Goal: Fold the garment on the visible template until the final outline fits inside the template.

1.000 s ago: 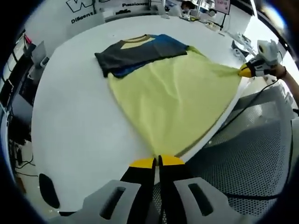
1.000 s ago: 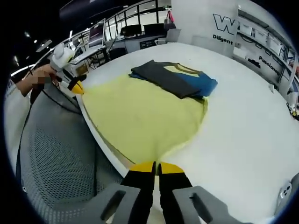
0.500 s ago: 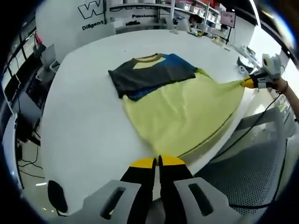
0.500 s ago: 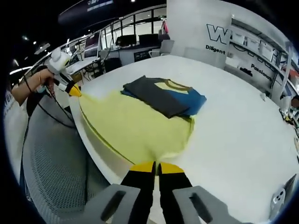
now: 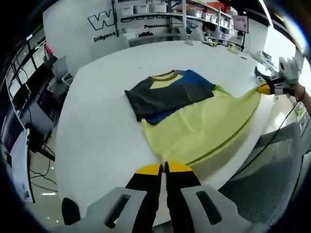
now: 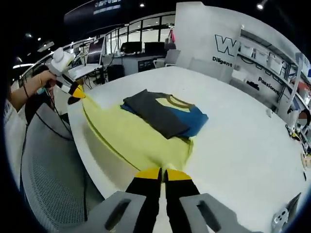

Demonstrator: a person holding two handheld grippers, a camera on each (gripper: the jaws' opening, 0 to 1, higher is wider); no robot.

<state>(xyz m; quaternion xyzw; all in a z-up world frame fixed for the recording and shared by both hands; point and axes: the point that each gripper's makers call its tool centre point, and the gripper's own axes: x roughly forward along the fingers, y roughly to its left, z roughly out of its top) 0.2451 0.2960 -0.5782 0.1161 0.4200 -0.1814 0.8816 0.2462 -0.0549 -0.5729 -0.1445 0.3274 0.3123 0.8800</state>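
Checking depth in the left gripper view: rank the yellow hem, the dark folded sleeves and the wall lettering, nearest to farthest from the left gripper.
1. Yellow hem, pinched in the left gripper.
2. Dark folded sleeves, mid-table, beyond.
3. Wall lettering, top left, behind the table.

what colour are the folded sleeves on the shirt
Dark grey sleeves with blue beneath, clearest in the left gripper view.

Bright, even overhead light; white counter (image 5: 97,126) near-glaring. Window glare blows out counter's far right edge in left gripper view. Strong fisheye bending at edges; slight softness throughout.
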